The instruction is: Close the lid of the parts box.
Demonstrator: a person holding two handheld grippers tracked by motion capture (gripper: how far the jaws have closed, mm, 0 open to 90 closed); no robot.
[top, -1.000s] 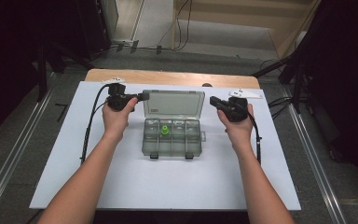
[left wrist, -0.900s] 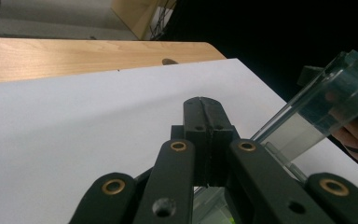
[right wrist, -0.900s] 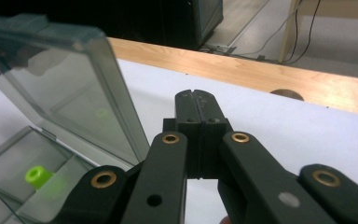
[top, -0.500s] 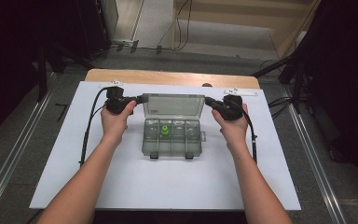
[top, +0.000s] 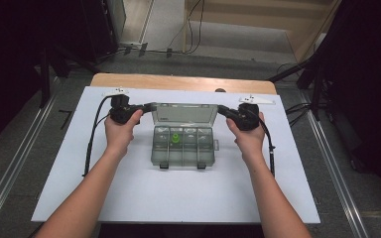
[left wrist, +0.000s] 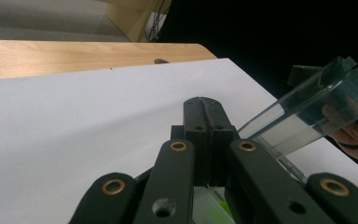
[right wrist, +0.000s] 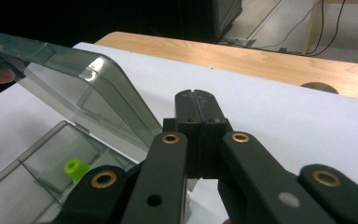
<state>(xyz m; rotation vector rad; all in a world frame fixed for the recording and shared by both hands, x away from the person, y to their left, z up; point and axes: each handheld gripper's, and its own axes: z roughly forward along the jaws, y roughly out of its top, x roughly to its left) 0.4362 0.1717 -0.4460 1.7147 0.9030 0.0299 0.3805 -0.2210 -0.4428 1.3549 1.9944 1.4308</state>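
Observation:
A clear compartment box (top: 183, 151) sits mid-board with its lid (top: 183, 113) raised at the far side. A small green piece (top: 175, 138) lies in one of its compartments. My left gripper (top: 151, 105) is shut, its tip at the lid's left corner, with nothing between the jaws. My right gripper (top: 222, 108) is shut too, its tip at the lid's right corner. In the left gripper view the closed jaws (left wrist: 204, 102) point past the lid (left wrist: 307, 112). In the right gripper view the closed jaws (right wrist: 196, 95) stand beside the lid (right wrist: 74, 79), above the green piece (right wrist: 74, 168).
The box rests on a white board (top: 129, 198) laid over a wooden table (top: 178, 82). Two small white brackets (top: 120, 91) (top: 256, 99) lie near the board's far corners. Cables trail from both grippers along the board; floor rails run on both sides.
Both hands have shifted slightly towards the far side, bringing the gripper tips to the lid's corners. The lid looks tipped a little more forward than a second ago.

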